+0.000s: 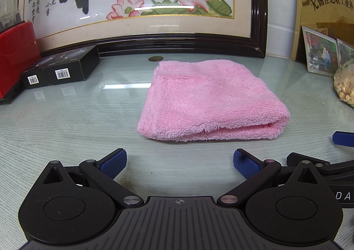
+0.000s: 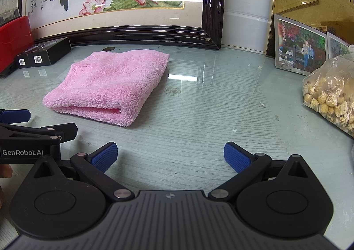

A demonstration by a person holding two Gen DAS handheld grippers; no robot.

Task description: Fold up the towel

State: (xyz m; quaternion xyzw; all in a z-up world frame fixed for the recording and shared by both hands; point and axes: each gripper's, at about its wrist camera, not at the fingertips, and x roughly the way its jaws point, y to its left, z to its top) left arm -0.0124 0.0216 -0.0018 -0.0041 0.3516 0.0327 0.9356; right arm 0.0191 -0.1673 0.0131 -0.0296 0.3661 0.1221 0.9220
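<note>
A pink fluffy towel [image 1: 210, 101] lies folded into a thick square on the glass-topped table [image 1: 66, 121]; its folded layers face me. My left gripper [image 1: 179, 162] hovers just short of the towel's near edge, open, nothing between its blue pads. In the right wrist view the same towel [image 2: 110, 84] sits ahead and to the left. My right gripper [image 2: 170, 157] is open over bare glass, to the right of the towel and apart from it. The left gripper's body [image 2: 28, 139] shows at the left edge there.
A large framed embroidery [image 1: 141, 2] leans against the back wall. Black boxes [image 1: 59, 68] and a red case [image 1: 15, 57] stand at the back left. Framed photos [image 2: 301, 48] and a plastic bag of pale lumps [image 2: 331, 95] occupy the right side.
</note>
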